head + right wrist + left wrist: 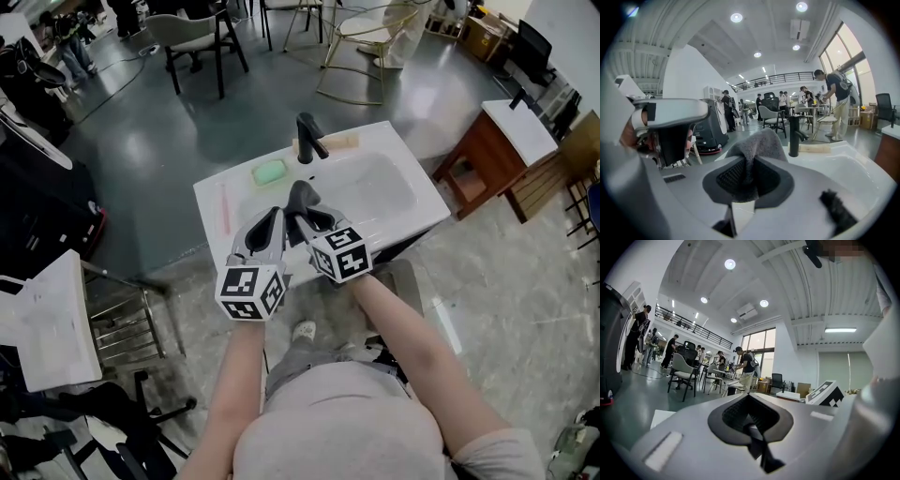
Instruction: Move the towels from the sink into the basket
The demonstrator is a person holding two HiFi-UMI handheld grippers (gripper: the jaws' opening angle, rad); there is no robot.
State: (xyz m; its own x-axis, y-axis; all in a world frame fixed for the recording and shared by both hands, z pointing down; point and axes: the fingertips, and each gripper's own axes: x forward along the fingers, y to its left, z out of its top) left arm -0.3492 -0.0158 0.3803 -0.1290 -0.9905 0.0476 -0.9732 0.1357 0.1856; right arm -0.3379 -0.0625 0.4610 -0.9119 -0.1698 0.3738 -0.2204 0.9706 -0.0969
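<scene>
The grey towel (301, 199) hangs bunched in the right claw (306, 217), above the near part of the white sink (398, 192). The right gripper view shows the grip closely: its claw (747, 177) pinches a fold of the towel (759, 146), whose cloth stands up above the dark pads. Behind it are the black faucet (793, 136) and the bare basin (855, 174). The head view alone shows both claws side by side and the green soap (270, 172) on the sink's rim, left of the faucet (307, 139). The left claw (271, 225) sits just beside the towel. In the left gripper view, its claw (750, 420) is pressed together with no cloth between the pads, facing a hall with people and chairs.
</scene>
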